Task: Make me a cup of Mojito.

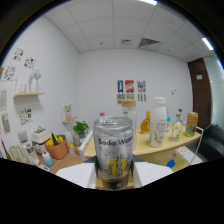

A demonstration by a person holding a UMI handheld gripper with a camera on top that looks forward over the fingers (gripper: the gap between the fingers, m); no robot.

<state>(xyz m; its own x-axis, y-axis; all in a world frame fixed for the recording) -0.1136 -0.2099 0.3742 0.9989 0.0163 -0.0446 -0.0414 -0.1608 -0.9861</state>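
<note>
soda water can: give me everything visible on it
The soda water can is silvery metal, with "Soda Water" in dark script and a yellow graphic lower down. The top rim shows; whether it is opened cannot be told. It stands upright, raised in front of the camera, between the two light-coloured fingers of the tool, which press on its lower sides. The base is hidden. Nothing else touches it.

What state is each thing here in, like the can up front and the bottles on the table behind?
Soda water can: upright, raised between the fingers of the hand-held gripper; top not visible.
Hand-held gripper: fingers hidden in the dark foreground.
White bottle: standing upright on the table, cap on.
Yellow can: upright at the table's far end.
Orange basket: upright, holding yellow items.
Potted plant: upright.
</note>
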